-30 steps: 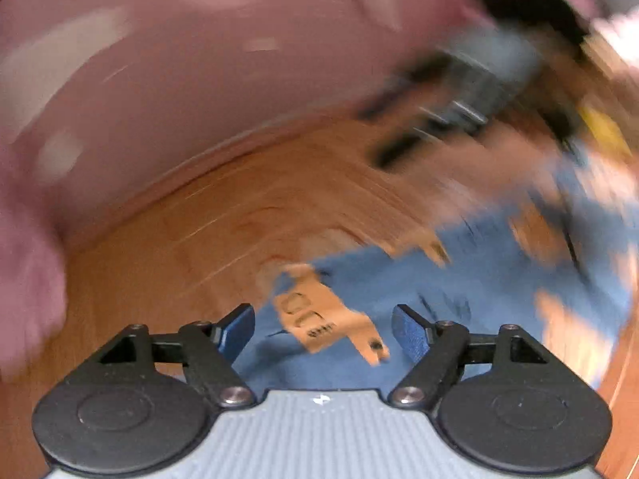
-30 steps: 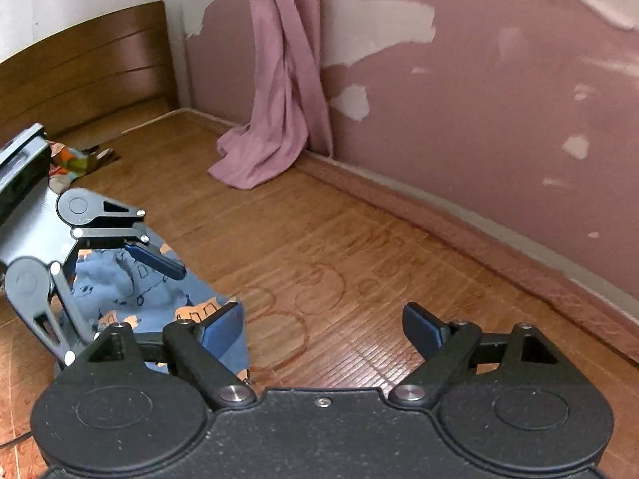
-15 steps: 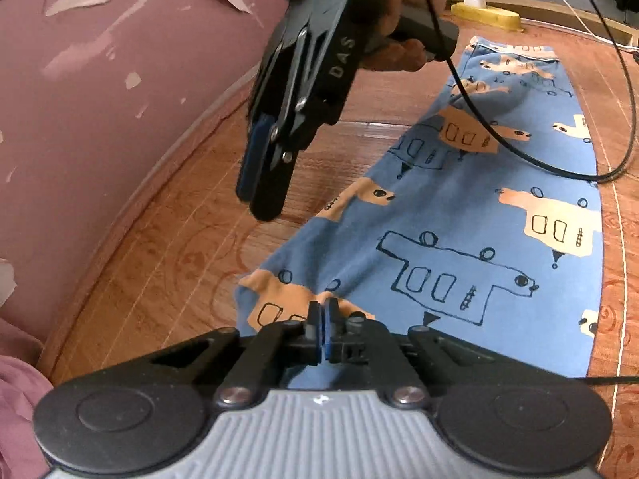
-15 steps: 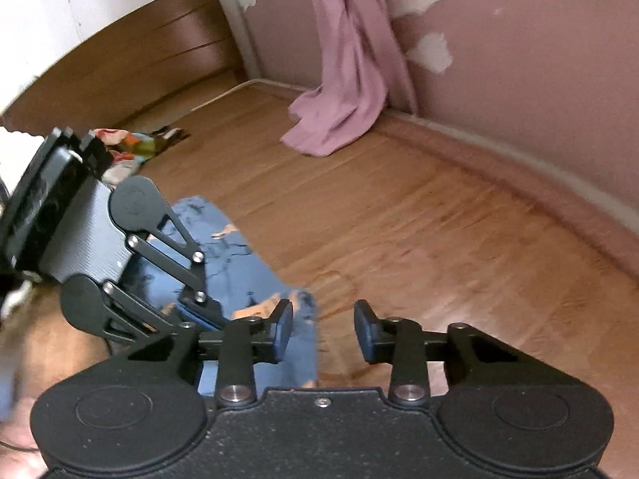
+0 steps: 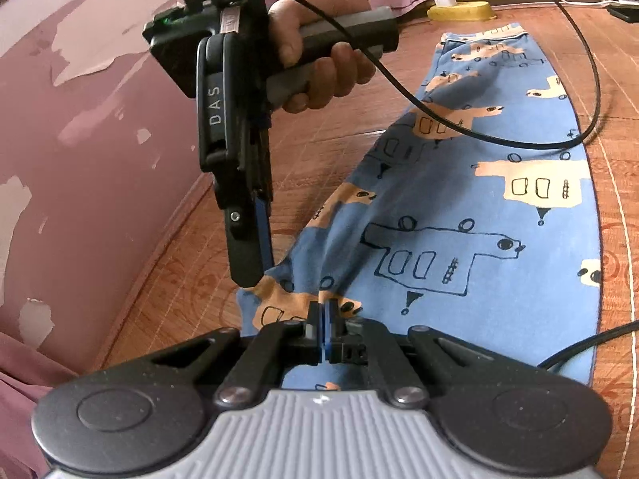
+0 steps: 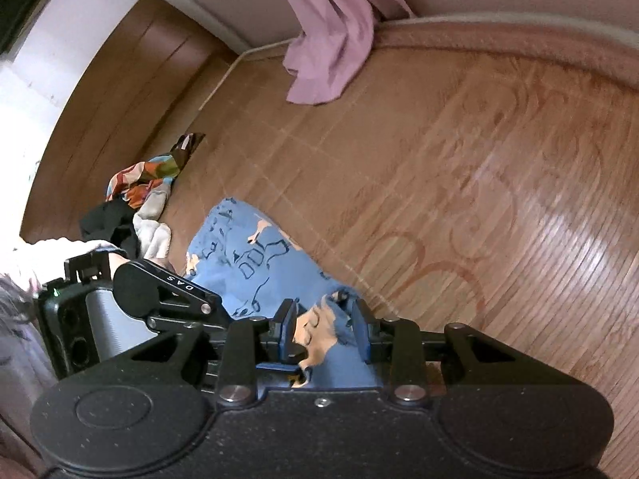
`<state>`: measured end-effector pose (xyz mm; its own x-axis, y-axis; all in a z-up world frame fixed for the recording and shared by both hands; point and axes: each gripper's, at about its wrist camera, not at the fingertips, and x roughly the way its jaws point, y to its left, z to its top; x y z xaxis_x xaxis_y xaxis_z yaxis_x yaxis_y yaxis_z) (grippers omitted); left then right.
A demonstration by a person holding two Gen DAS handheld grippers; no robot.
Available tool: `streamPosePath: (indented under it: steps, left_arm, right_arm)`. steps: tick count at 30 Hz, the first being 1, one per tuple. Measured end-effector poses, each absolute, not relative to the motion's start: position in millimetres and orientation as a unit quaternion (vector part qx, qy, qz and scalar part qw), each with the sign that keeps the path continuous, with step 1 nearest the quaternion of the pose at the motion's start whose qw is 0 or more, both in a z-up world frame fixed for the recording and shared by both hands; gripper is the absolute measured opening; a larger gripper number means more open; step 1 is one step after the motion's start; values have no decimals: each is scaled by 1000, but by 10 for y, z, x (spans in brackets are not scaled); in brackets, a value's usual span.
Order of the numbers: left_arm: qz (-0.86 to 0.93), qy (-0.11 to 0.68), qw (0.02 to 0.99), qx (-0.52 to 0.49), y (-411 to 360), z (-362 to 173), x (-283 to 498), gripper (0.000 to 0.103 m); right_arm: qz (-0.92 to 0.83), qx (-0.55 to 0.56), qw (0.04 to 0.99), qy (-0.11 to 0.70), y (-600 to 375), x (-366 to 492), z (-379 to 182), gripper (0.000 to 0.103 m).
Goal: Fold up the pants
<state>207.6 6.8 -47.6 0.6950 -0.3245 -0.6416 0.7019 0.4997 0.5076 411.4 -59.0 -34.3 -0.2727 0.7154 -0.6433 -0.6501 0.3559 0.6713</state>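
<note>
Right gripper point(image 6: 323, 333) lower, astride soft pants point(image 5: 479, 239)

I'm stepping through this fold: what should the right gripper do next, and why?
Probably close the right gripper: its jaws stand apart with the pants hem between them, while the left gripper is already shut on the same hem beside it.

We are seeing the pants point(image 5: 479, 239) lying flat on the floor point(image 6: 479, 159), a clothes heap point(image 6: 135, 199) lying beside them, a curtain point(image 6: 331, 40) hanging behind.
</note>
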Motion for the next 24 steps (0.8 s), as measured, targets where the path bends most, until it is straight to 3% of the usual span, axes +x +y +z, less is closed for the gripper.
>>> streamPosePath:
  steps: [7, 9, 17, 20, 22, 24]
  left_arm:
    - [-303, 239, 840, 382, 90, -479, 2067, 2]
    - [-302, 248, 845, 365, 136, -459, 2055, 5]
    - [-248, 336, 887, 196, 742, -364, 2009, 7]
    - [-220, 359, 893, 158, 951, -350, 1935, 12]
    - [-200, 375, 895, 136, 1071, -308, 1914, 15]
    - [-181, 391, 895, 112, 1171, -242, 1937, 15]
  right_arm:
    - [544, 43, 600, 584, -444, 4133, -477, 32]
    - [535, 28, 616, 577, -385, 4113, -481, 2]
    - [518, -47, 692, 501, -445, 4024, -320, 0]
    - [508, -69, 702, 494, -490, 4053, -352, 0]
    - [506, -73, 704, 493, -529, 4060, -329, 3]
    - [494, -79, 718, 484, -624, 4050, -256, 40]
